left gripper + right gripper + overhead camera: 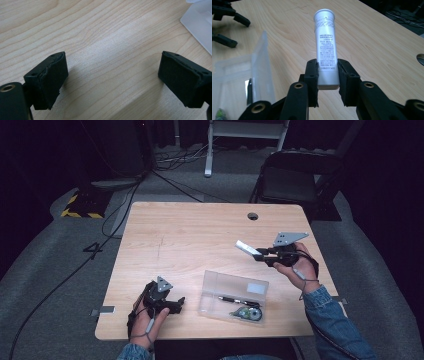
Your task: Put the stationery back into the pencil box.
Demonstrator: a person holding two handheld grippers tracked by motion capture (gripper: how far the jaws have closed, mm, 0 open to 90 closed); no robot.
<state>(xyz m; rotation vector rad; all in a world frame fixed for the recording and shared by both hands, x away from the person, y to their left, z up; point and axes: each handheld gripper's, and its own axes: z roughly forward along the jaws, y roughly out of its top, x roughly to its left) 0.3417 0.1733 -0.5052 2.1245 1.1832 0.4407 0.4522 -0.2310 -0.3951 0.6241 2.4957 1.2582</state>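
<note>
Right tongs clamp white tube; print legible close-up, blank overhead.

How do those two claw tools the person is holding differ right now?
The right gripper is clamped on a white tube; the left gripper stands wide open, holding nothing. The right is raised above the table; the left sits low beside the clear box. Both have black padded jaws.

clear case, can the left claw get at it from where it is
Probably yes. The left claw rests open and empty on the table just left of the clear case, with bare wood between; the right claw holds the white tube well above.
</note>
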